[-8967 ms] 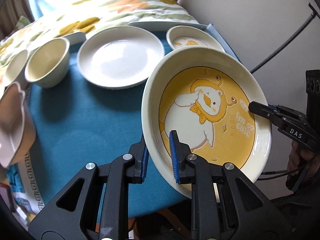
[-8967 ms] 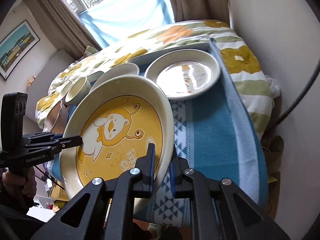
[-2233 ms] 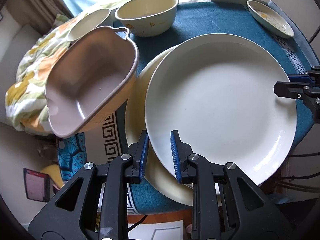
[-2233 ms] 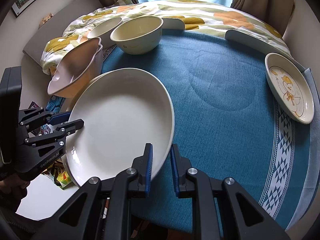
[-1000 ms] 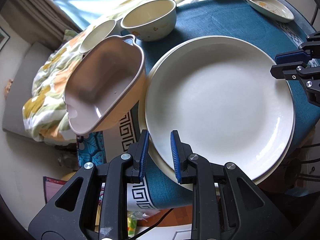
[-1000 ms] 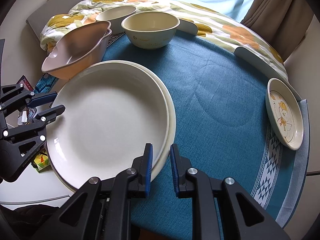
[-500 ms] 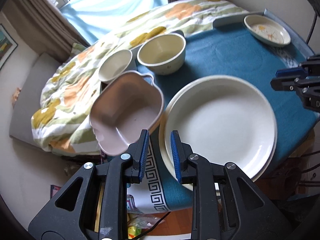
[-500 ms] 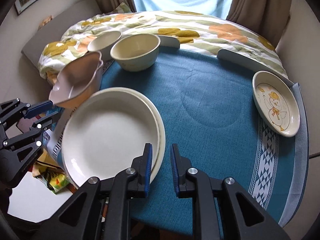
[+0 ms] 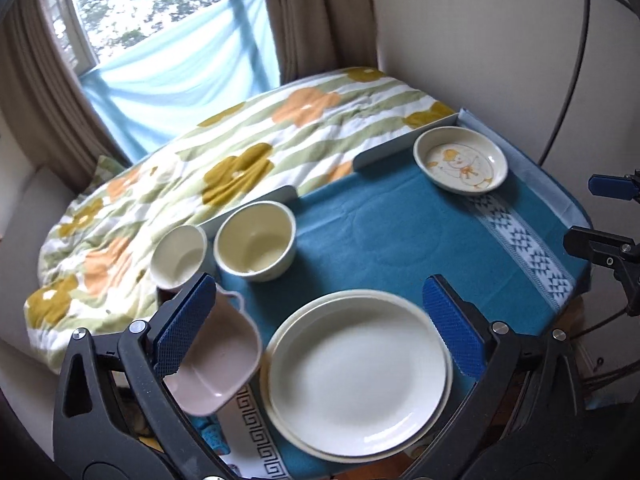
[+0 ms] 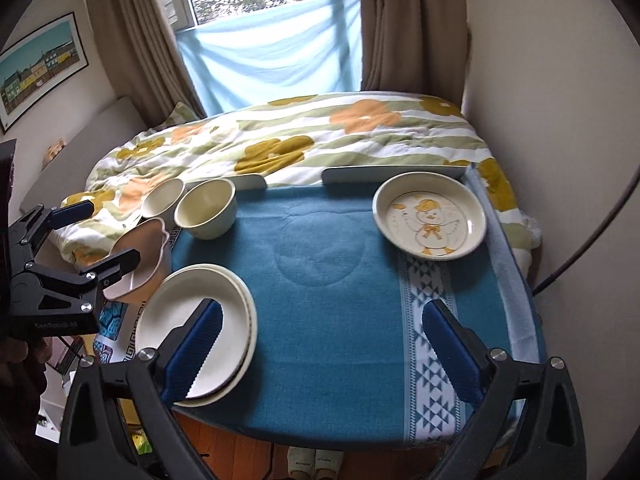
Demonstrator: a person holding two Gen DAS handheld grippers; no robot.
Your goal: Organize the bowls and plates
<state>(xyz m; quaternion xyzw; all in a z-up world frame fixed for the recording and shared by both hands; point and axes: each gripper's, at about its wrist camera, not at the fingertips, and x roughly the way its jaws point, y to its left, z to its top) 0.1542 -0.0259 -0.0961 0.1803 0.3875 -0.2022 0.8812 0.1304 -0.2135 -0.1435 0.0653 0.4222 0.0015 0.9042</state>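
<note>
Now both grippers, shut half a second ago, have their jaws opening wide with nothing between them, and both have pulled up and back from the table, so more of the room shows. The left gripper [image 9: 316,328] tilts down over the white plate [image 9: 360,376], which lies nested on a second plate [image 9: 276,364] at the table's 7 o'clock edge, partly overhanging it. The right gripper [image 10: 320,344] tilts down over the blue cloth [image 10: 320,280], its left finger [image 10: 192,352] in front of the stack's rim. A pink dish [image 9: 216,364] sits tilted off the table's 9 o'clock edge, just beside the stack. Two bowls [image 10: 206,208] stand side by side at 11 o'clock, the smaller one [image 10: 162,197] outermost. The duck plate [image 10: 430,216] rests at 2 o'clock, near the far rail [image 10: 392,172] and right border. The cloth's middle lies bare between stack, bowls and duck plate.
</note>
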